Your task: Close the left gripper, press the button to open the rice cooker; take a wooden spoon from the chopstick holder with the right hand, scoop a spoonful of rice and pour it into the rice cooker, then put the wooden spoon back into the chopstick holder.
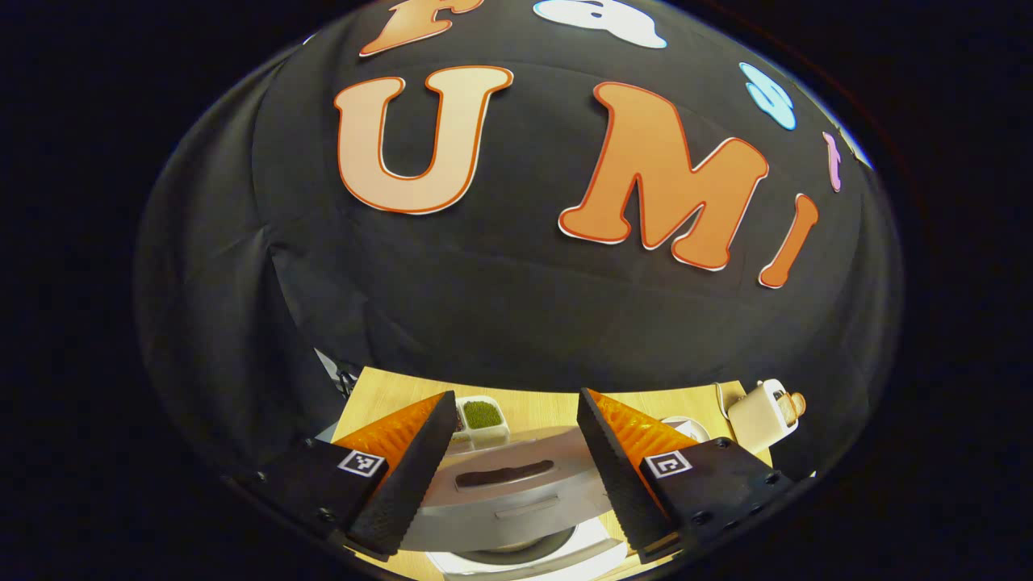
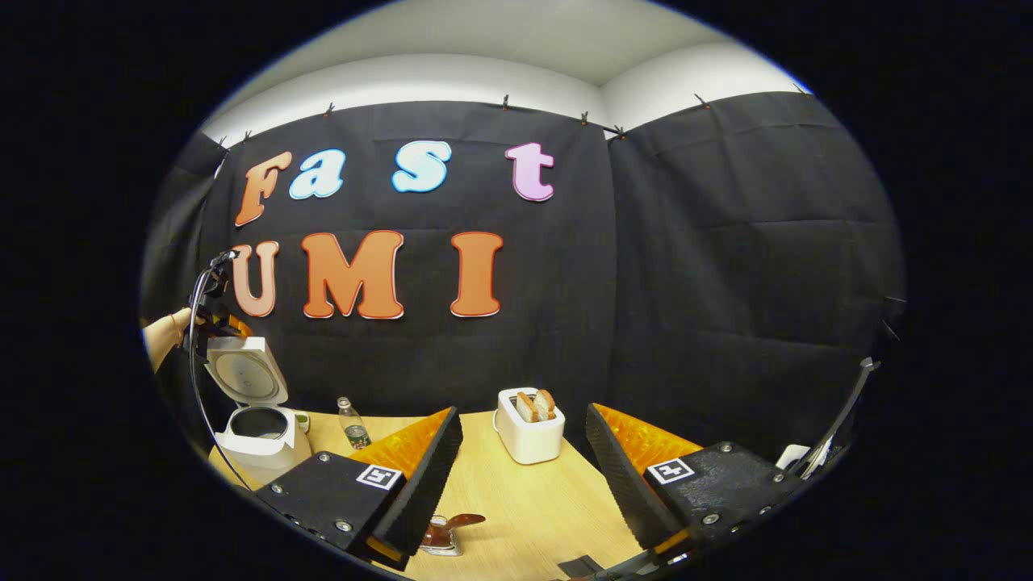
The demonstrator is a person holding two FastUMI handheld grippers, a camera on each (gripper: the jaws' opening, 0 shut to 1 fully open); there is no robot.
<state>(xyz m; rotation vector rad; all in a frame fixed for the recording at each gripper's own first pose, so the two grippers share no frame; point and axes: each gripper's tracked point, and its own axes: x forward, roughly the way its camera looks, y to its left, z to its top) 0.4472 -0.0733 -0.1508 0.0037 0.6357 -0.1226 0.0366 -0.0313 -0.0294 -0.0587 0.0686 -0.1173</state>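
The rice cooker (image 2: pixel 260 436) stands open at the left edge of the wooden table (image 2: pixel 524 500), its round lid (image 2: pixel 246 371) tipped up and back — the dark inner pot exposed beneath it. In the right gripper view the left gripper (image 2: pixel 211 316) hangs just above that raised lid, a hand (image 2: pixel 165 332) behind it and a black cable looping down past the cooker; how its fingers stand cannot be told from there. The left gripper view looks down over the grey lid (image 1: pixel 508 492) from close above, with the left gripper (image 1: pixel 512 460) spread wide, its fingers apart on either side of the lid and holding nothing. Beyond the lid, toward the table's far edge, sits a small white dish of something green (image 1: pixel 482 415), and a white toaster (image 1: pixel 763 415) stands off toward the table's right side. The right gripper (image 2: pixel 523 468) is also wide open and empty, poised over the middle of the table. Ahead of it stands the toaster (image 2: pixel 529 426) with two slices of bread — near the far edge — while a small clear bottle (image 2: pixel 353 424) stands beside the cooker. A brown wooden spoon (image 2: pixel 452 526) shows near the table's front edge, partly hidden behind the right gripper's finger.
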